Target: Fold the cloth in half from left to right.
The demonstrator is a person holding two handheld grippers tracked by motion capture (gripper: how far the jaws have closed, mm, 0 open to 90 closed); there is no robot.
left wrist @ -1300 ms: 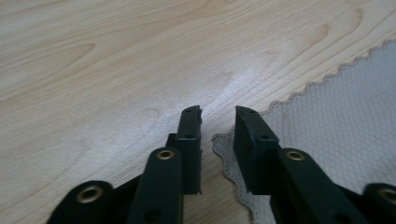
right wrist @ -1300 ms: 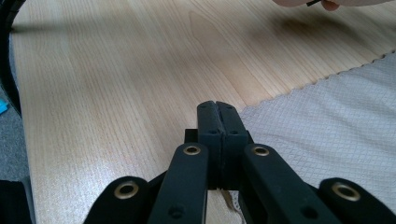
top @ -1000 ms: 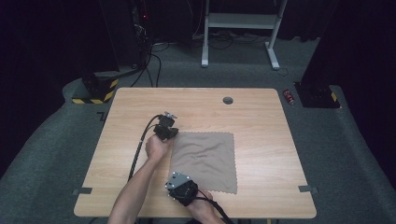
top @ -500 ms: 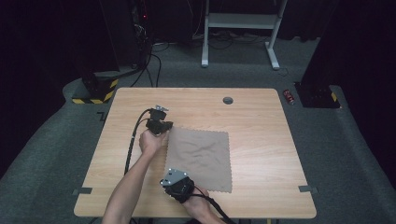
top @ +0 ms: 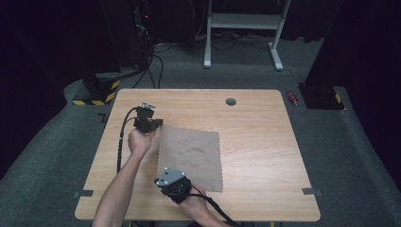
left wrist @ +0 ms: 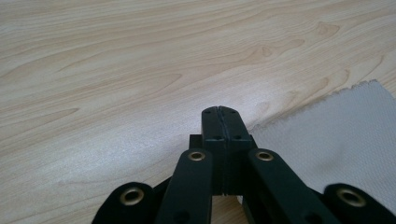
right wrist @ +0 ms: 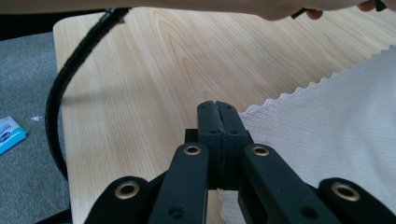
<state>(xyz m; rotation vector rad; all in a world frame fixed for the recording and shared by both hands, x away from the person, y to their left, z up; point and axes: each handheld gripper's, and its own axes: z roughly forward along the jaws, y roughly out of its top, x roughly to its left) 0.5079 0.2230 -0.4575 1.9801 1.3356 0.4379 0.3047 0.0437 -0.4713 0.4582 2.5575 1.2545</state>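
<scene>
Light wood table (top: 265, 142) on grey carpet (top: 350, 156), dark room, white frame (top: 243, 21) at 12 o'clock. Grey cloth (top: 191, 156) lies flat near 7 o'clock. Left gripper (top: 150, 124) and right gripper (top: 166, 182): fingers clamped on its 2 left corners.

Pale wooden table (top: 265, 142), light tan with darker wavy grain streaks and knots. Flat taupe-grey woven cloth (top: 191, 156) at centre of frame, fine ribbed weave, zigzag pinked edges; looks off-white up close. Matte black left gripper (top: 147, 124) with brass-coloured rivets, black ribbed cable. Matte black right gripper (top: 172, 184) with grey three-cornered plate on top. Dark grey speckled carpet (top: 340, 156). Yellow-and-black striped block (top: 97, 92), upper left. White metal frame (top: 243, 23) at top. Small red object (top: 293, 97) at right.
</scene>
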